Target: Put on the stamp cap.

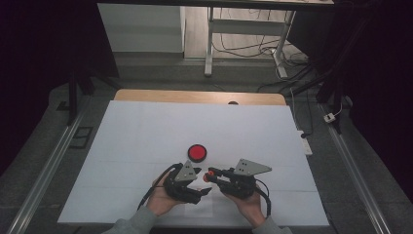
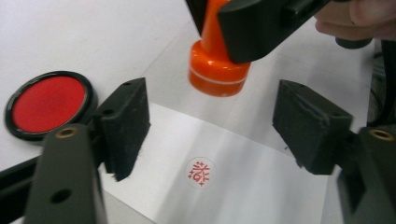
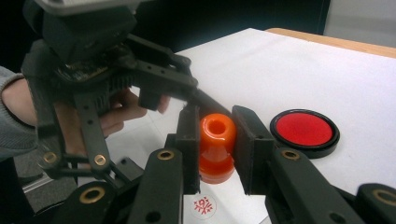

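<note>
Standing nearly upright in the right gripper [image 3: 215,154], the orange stamp [image 3: 215,147] points its broad base down at the sheet of paper [image 2: 243,186] and its hollow handle top up towards that gripper's camera, long axis close to vertical. Both pads are clamped tight on the handle, and the base hangs just above the paper, clear of the small red stamped mark [image 2: 201,172] on it. The left gripper [image 2: 212,126] hovers low over that same mark, jaws spread wide with nothing between them but the printed paper below. From above, both hands sit at the near edge of the white table [image 1: 146,126], palms under the grippers, tips angled inward. The red ink pad [image 1: 197,152] lies just beyond them.
</note>
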{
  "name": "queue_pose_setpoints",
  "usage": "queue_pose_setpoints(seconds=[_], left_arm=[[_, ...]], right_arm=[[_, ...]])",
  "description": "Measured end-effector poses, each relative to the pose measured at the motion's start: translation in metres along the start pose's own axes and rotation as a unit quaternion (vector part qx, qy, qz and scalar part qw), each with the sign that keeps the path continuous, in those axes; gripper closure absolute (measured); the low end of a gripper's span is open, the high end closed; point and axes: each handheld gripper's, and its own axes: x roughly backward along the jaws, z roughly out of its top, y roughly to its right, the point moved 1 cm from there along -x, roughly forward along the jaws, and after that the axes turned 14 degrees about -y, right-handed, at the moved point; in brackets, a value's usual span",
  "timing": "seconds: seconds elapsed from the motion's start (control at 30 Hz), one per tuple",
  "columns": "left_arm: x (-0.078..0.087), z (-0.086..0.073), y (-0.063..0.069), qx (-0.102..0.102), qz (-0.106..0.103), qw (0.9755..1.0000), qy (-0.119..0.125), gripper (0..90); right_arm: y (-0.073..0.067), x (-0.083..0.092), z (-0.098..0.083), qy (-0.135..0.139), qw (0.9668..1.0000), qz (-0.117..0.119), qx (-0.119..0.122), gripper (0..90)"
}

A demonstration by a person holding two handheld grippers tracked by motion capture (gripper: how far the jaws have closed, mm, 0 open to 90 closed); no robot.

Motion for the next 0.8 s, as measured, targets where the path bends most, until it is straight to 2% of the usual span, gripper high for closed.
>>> queue_pose_setpoints(seconds=[0.2, 0.43, 0.8], left_arm=[[0.008, -0.005, -0.004, 0.01, 0.001, 0.9999, 0.009, 23.3], [0.019, -0.017, -0.008, 0.009, 0.005, 0.9999, 0.006, 23.4], [0.052, -0.05, -0.024, 0.043, 0.029, 0.9986, 0.012, 23.7]], right_arm=[[0.001, 0.002, 0.0, 0.001, 1.0, -0.005, 0.0, 72.8], [0.004, 0.004, 0.0, 0.002, 1.0, -0.01, 0.0, 72.8], [0.009, 0.01, -0.001, 0.004, 0.9997, -0.024, -0.004, 72.8]])
